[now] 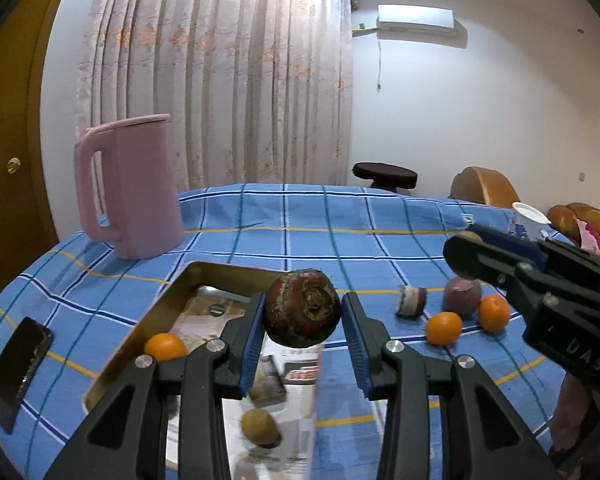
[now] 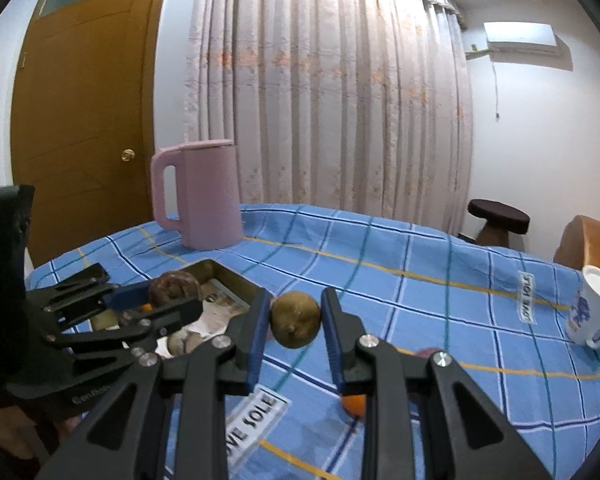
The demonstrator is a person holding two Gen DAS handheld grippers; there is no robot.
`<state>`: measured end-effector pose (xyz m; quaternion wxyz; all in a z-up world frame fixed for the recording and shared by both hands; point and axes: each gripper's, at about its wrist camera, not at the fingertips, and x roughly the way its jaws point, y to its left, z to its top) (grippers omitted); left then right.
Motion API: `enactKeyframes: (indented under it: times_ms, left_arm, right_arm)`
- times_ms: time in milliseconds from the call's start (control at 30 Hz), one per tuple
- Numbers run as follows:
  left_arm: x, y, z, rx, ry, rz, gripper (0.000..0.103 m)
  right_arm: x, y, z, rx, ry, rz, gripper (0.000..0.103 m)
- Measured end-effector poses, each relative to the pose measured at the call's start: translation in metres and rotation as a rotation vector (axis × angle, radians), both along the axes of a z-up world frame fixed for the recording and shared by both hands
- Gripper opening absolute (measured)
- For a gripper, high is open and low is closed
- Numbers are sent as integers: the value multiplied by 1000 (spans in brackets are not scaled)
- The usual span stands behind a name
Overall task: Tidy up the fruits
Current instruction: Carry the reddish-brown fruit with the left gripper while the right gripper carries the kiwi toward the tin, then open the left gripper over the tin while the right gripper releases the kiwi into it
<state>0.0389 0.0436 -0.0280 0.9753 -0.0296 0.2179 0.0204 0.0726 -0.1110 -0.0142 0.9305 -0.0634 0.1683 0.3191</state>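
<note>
My left gripper (image 1: 303, 322) is clamped on a round, dark red fruit (image 1: 302, 308) with rough, scabby skin and a dried crown, held up over the shallow gold metal tray (image 1: 148, 320), where a smooth orange (image 1: 165, 346) and a brownish oval fruit (image 1: 261, 427) lie. My right gripper (image 2: 295, 320) pinches a dull olive-brown kiwi (image 2: 295, 319) above the blue checked tablecloth (image 2: 420, 304). Two more oranges (image 1: 444, 328) sit on the cloth, right of the tray.

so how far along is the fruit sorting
Done: an orange and a brown fruit lie in the gold tray. In hand: left gripper holds a dark red fruit, right gripper a kiwi. Left: two oranges and purple fruits on the cloth.
</note>
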Motion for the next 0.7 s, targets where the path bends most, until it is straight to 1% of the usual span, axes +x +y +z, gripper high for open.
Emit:
enactKeyframes:
  times_ms: [233, 367, 500, 700]
  left_arm:
    - [-1, 24, 0, 10, 16, 50, 40]
    - [-3, 42, -2, 7, 35, 87, 40]
    - [-6, 61, -6, -1, 49, 120, 40]
    - [-8, 79, -16, -15, 79, 146, 40]
  right_arm:
    - [1, 30, 7, 15, 4, 69, 29]
    - [3, 50, 4, 18, 25, 110, 29]
    - [4, 68, -6, 17, 69, 148, 29]
    - [1, 92, -30, -23, 131, 199, 29]
